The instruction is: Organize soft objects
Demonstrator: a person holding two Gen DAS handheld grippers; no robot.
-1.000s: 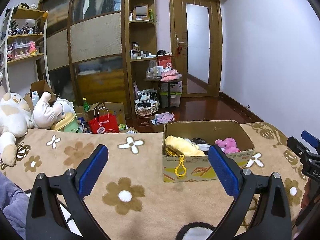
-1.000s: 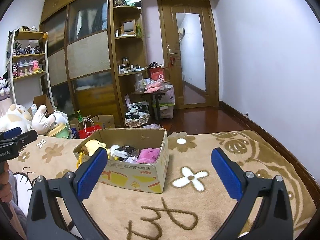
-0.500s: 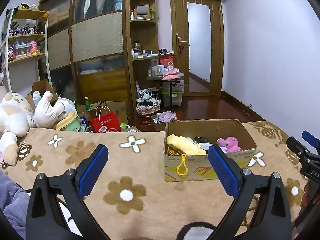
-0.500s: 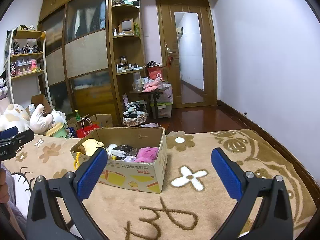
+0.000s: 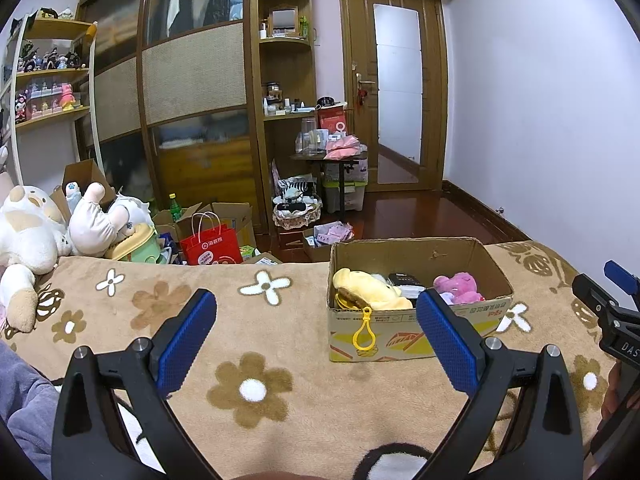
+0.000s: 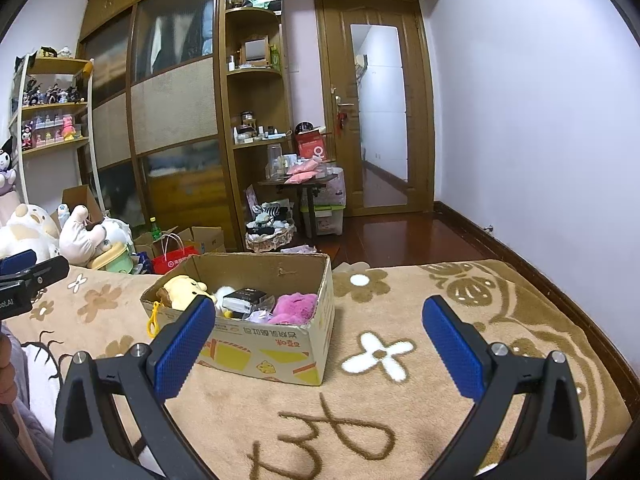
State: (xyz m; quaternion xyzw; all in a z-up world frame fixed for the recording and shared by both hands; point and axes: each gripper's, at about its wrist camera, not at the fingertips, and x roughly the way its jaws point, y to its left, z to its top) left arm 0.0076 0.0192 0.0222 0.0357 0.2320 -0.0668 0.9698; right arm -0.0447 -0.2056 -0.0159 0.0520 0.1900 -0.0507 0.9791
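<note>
A cardboard box (image 5: pixel 472 320) (image 6: pixel 280 356) stands on a tan flowered blanket (image 5: pixel 256 388) (image 6: pixel 400 400). Inside lie a yellow plush (image 5: pixel 372 286) (image 6: pixel 184 292) with a yellow clip hanging over the box's side, a pink plush (image 5: pixel 460 286) (image 6: pixel 294 308) and a black item (image 6: pixel 244 298). My left gripper (image 5: pixel 316 336) hovers open, short of the box and to its left, with nothing between its fingers. My right gripper (image 6: pixel 320 340) is open too, near the box's right side, and it holds nothing.
Large white plush toys (image 5: pixel 36 228) (image 6: pixel 52 232) sit at the blanket's left edge. Past the blanket the floor holds a red paper bag (image 5: pixel 210 246), open boxes and a basket (image 6: pixel 270 236). A wardrobe, shelves and a door stand behind. A person's sleeve (image 5: pixel 24 408) is at lower left.
Both grippers have drifted slightly, so the box sits a little lower and nearer in each view. Both stayed open.
</note>
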